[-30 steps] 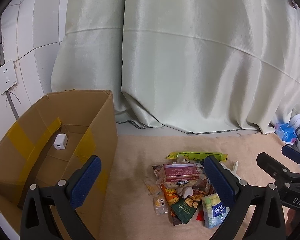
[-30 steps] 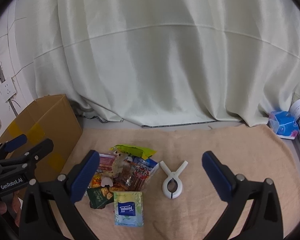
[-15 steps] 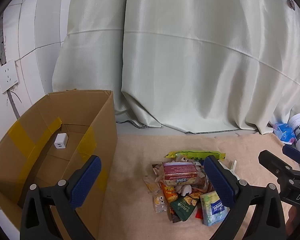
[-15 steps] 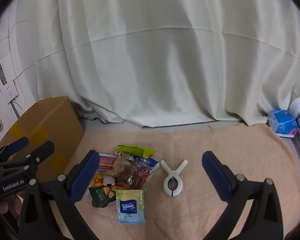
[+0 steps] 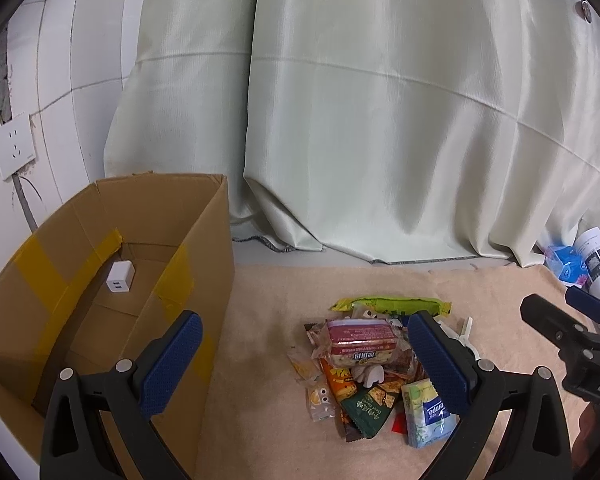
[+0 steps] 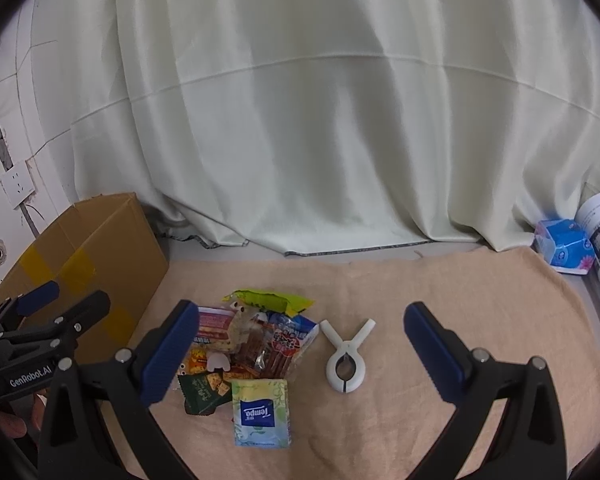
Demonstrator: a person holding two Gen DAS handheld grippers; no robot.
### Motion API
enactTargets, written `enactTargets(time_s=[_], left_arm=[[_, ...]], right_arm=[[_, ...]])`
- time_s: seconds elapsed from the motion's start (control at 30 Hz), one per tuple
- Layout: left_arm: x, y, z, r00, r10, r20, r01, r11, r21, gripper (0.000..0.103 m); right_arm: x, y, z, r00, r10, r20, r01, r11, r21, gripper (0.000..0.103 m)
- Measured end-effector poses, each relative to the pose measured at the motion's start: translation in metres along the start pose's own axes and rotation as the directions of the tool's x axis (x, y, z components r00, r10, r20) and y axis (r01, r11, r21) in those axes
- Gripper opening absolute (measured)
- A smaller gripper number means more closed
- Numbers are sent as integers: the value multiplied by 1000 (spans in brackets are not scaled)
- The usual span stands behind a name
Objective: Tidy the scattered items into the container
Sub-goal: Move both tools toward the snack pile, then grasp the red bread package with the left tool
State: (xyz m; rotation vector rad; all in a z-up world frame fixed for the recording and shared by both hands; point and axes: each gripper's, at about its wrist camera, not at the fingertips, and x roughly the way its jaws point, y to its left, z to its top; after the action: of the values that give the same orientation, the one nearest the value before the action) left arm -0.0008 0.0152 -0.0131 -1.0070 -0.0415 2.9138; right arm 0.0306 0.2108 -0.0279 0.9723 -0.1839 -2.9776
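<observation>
Snack packets [image 6: 252,340] sit heaped on the beige towel [image 6: 440,280] in front of you, at about 7 o'clock from the towel's middle in the right wrist view. A tissue pack [image 6: 261,412] lies at the heap's 6 o'clock edge, a green wrapper [image 6: 274,300] at its 12 o'clock edge. At 3 o'clock of the heap, just beside it, rests a white clip [image 6: 346,356], its two legs pointing away from you.

Your left gripper [image 5: 304,364] has its blue-padded jaws spread wide and grips nothing; it hovers between the cardboard box [image 5: 204,264] and the heap. That box stands open at 9 o'clock of the heap, and a white charger [image 5: 119,277] lies on its floor near the far wall.

Your right gripper [image 6: 300,354] is also spread wide and holds nothing, with the heap and the clip framed between its pads.

A blue tissue box [image 6: 564,248] stands at the towel's far 2 o'clock corner, against the pale curtain [image 6: 320,120].
</observation>
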Motion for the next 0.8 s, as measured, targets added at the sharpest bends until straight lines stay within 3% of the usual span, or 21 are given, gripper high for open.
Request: enactTargets(time_s=[0.5, 0.6, 0.8], left_arm=[[45, -8, -29, 997, -27, -71, 28, 999, 15, 103], [64, -9, -38, 991, -50, -124, 52, 998, 16, 103], [85, -15, -45, 990, -61, -129, 65, 998, 22, 102]], right_arm=[[29, -15, -15, 998, -26, -63, 28, 999, 24, 103], [36, -18, -19, 996, -34, -79, 36, 999, 28, 103], [46, -21, -21, 995, -21, -93, 24, 999, 34, 103]])
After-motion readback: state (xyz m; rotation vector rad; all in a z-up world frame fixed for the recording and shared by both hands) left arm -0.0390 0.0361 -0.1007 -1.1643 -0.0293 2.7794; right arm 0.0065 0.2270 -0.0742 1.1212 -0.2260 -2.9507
